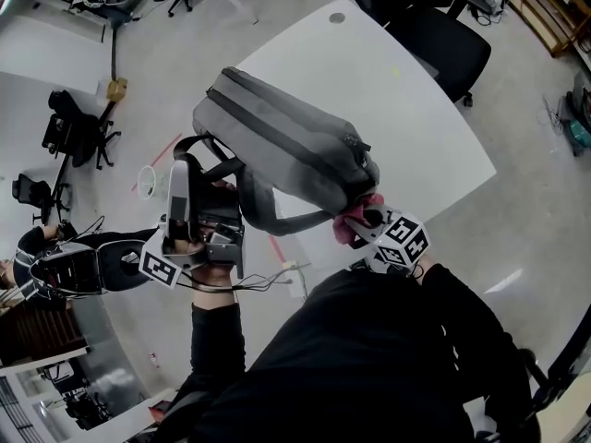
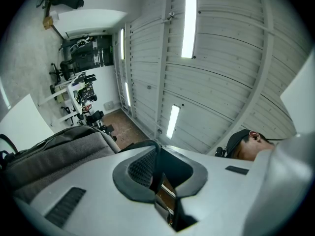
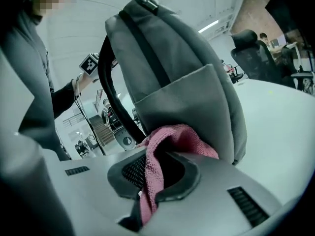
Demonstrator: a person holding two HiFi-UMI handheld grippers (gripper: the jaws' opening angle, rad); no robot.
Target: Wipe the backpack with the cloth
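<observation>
A: Which failure is being risked?
B: The backpack (image 1: pixel 286 146) is being hung over the table (image 1: pixel 416 109) by one strap (image 2: pixel 140 144), which is being pinched in the closed left gripper (image 2: pixel 158 154). Slipping or swinging under wiping pressure is judged likely.
A: And the right gripper (image 3: pixel 160 171)?
B: It is being pointed at the backpack's lower end, with the pink cloth (image 3: pixel 179 139) being clamped between its jaws and pressed there.

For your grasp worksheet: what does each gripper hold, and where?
Left gripper: backpack, by its black strap. Right gripper: pink cloth, by a bunched fold.
</observation>
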